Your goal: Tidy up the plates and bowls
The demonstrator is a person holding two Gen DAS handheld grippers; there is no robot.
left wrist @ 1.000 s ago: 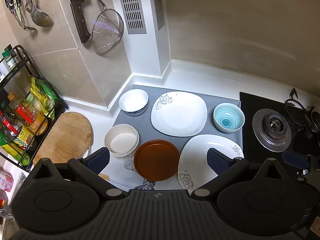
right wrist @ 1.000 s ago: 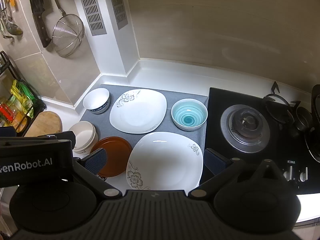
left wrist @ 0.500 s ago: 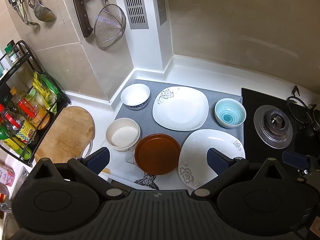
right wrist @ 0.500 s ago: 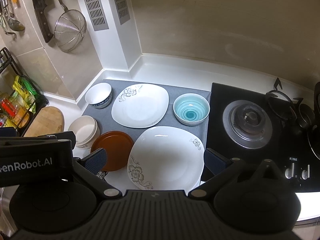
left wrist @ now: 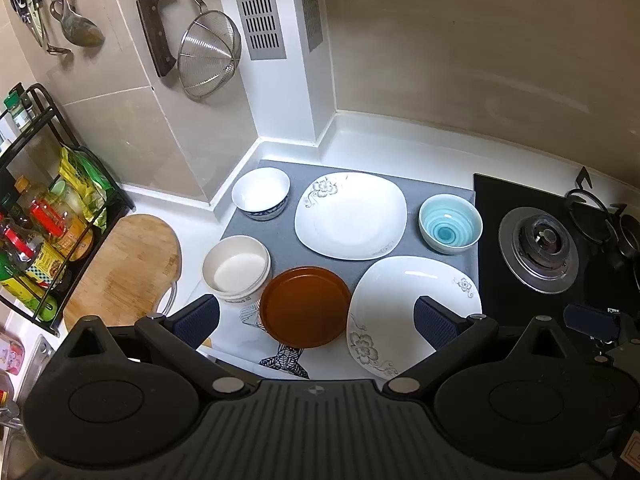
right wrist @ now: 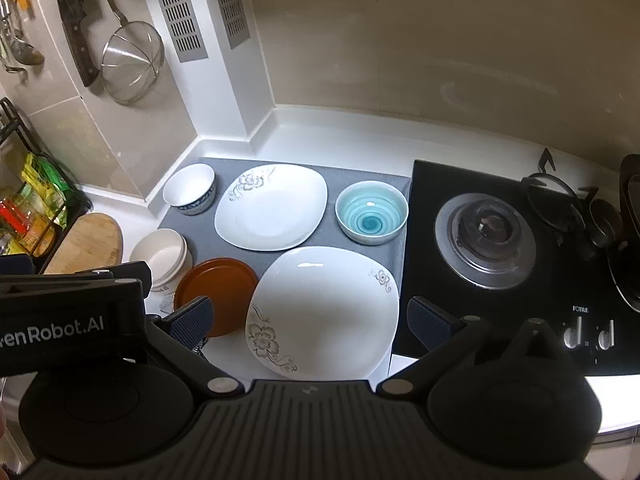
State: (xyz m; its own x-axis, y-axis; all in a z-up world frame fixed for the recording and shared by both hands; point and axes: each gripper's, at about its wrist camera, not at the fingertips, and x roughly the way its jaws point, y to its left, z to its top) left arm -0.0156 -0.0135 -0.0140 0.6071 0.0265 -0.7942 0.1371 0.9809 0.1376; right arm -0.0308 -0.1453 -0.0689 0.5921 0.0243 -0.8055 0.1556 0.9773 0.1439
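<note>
On a grey mat (left wrist: 412, 196) lie a white flowered plate (left wrist: 351, 216) at the back and a second one (left wrist: 408, 308) nearer me. A brown plate (left wrist: 306, 306) sits left of it. A white bowl with blue trim (left wrist: 261, 194), a cream bowl (left wrist: 236, 270) and a blue spiral bowl (left wrist: 450, 229) stand around them. My left gripper (left wrist: 316, 318) is open and empty, high above the brown plate. My right gripper (right wrist: 310, 316) is open and empty, high above the near white plate (right wrist: 324, 308). The blue bowl (right wrist: 372, 218) and the brown plate (right wrist: 218, 294) also show there.
A black gas hob (right wrist: 488, 236) lies to the right, with knobs (right wrist: 574, 332) at its front. A wooden board (left wrist: 124, 264) and a black rack of bottles (left wrist: 36, 232) stand at the left. A strainer (left wrist: 208, 54), cleaver and ladles hang on the wall.
Both grippers have risen and pulled back a little, so the dishes look lower and smaller in view. Nothing on the counter has moved. Both grippers stay open.
</note>
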